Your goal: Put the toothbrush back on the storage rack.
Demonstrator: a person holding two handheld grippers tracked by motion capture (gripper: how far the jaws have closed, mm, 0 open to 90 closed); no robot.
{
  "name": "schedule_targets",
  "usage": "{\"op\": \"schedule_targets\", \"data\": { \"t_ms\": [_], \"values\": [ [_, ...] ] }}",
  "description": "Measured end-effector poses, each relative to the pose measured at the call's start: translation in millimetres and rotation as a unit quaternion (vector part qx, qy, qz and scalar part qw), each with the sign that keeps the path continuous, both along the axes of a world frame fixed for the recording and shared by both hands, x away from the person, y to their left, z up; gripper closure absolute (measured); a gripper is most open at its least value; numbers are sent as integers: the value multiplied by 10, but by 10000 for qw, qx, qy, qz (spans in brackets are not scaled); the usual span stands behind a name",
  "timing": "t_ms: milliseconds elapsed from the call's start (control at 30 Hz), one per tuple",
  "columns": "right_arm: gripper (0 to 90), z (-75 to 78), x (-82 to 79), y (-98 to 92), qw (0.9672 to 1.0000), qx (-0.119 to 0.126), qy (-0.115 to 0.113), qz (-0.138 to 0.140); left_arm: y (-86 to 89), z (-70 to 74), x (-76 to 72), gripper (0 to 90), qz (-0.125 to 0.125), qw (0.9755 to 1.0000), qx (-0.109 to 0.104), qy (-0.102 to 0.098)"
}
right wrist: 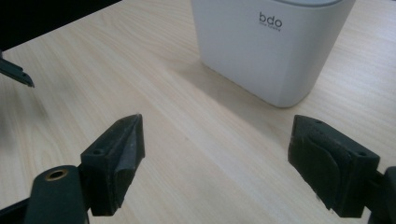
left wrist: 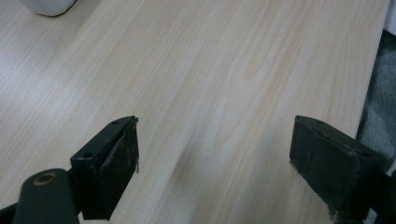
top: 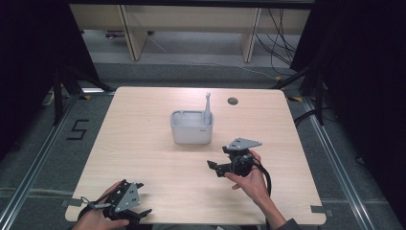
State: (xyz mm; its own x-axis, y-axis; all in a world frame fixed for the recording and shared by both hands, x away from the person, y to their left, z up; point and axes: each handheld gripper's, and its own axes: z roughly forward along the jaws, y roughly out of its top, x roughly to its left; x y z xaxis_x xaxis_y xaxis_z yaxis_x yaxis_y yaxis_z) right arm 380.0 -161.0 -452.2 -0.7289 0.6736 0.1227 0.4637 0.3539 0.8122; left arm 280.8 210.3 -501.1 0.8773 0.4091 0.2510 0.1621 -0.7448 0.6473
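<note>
Pale wood-grain tabletop [top: 158, 158], rounded corners, small dark grommet [top: 232, 101] near far edge. Dark curtains at both sides; grey floor with metal rails and a taped "5" [top: 77, 129] at left; light wooden furniture legs and loose cables beyond far edge.

Bin [top: 192, 126]: white-grey, rounded rectangular, open top, upright near tabletop centre, slightly toward far side. Lettering "bdo" on wall facing right gripper view [right wrist: 271, 20]. Corner of same bin at top left of left gripper view [left wrist: 49, 5].

Brush [top: 208, 106]: grey, slim handle, standing upright in bin's right far corner, top rising above rim.

Right gripper [top: 214, 166]: held in a hand [top: 251, 179] at right of centre, near side of bin, close to it but apart. Grey three-cornered plate on top; black cable looping beside wrist. Jaws spread wide, nothing between; pointed toward bin's lower wall in right gripper view [right wrist: 215, 163]. Pads [right wrist: 128, 144] dark, clear of tabletop contents.

Left gripper [top: 141, 213]: held in a hand [top: 98, 218] at near left corner, well apart from bin. Grey plate on top. Jaws spread wide over bare wood in left gripper view [left wrist: 215, 158], holding nothing; tabletop edge and grey floor at right of that view.
</note>
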Motion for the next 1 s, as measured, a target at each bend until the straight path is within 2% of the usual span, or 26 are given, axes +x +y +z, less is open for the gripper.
{"op": "schedule_targets", "data": {
  "t_ms": [67,100,167,200,233,267,300,367,400,433,500,533,567,633,667,700,733,767,800,833,867,900,967,1000],
  "values": [
    [195,-31,-12,-5,9999,44,-3,95,0,-5,4,154,-4,10000,-14,-1],
    [195,-27,-50,-5,9999,51,139,-13,0,-5,4,154,0,10000,-9,0],
    [195,-47,-67,-20,9999,54,97,28,0,-1,0,154,3,10000,0,4],
    [196,-61,-72,-29,10000,60,3,67,0,-2,1,154,5,10000,3,3],
    [196,-67,-85,-37,10000,34,25,82,-1,-6,4,154,-4,10000,-5,0],
    [196,-72,-122,-27,9998,111,140,-46,-1,-6,3,154,1,10000,-4,-2],
    [195,-83,-104,-50,10000,50,-4,80,0,-2,1,154,6,10000,7,0],
    [195,-105,-130,-57,9999,99,27,86,0,-1,0,154,3,10000,6,0],
    [196,-121,-132,-57,9998,121,-26,127,1,-1,1,154,3,10000,9,-2],
    [195,-122,-158,-64,9999,98,98,45,1,-1,0,154,4,10000,11,0],
    [195,-146,-176,-77,9998,148,120,83,0,-2,-1,154,1,10000,13,1],
    [196,-147,-187,-89,9999,88,54,72,0,-2,-1,154,6,10000,6,0],
    [195,-146,-220,-88,9997,147,201,5,0,-1,0,154,5,10000,8,-2],
    [195,-159,-220,-115,9999,133,16,65,1,-1,0,154,6,10000,10,-1],
    [195,-159,-240,-119,9997,175,129,51,0,-1,0,154,6,10000,9,-1],
    [194,-161,-240,-138,9999,109,-14,65,-1,-4,2,154,1,10000,-6,-4],
    [194,-163,-264,-135,9998,166,139,23,-2,-6,2,154,1,10000,-8,-7],
    [195,-173,-258,-142,9999,144,40,78,-2,-5,1,154,-1,10000,-7,-5],
    [195,-172,-297,-141,9996,184,194,-57,-2,-5,1,154,-2,10000,-6,-4],
    [195,-187,-275,-156,9998,159,61,106,-2,-5,2,154,0,10000,-6,-4],
    [194,-189,-295,-159,9997,178,155,55,0,-1,1,154,5,10000,14,-1],
    [194,-194,-295,-171,9998,139,87,106,0,-1,0,154,7,10000,11,-1],
    [194,-199,-322,-183,9998,152,112,66,2,1,1,154,6,10000,13,-2],
    [194,-209,-339,-178,9994,261,220,45,2,1,1,154,6,10000,13,-3]
  ]
}}
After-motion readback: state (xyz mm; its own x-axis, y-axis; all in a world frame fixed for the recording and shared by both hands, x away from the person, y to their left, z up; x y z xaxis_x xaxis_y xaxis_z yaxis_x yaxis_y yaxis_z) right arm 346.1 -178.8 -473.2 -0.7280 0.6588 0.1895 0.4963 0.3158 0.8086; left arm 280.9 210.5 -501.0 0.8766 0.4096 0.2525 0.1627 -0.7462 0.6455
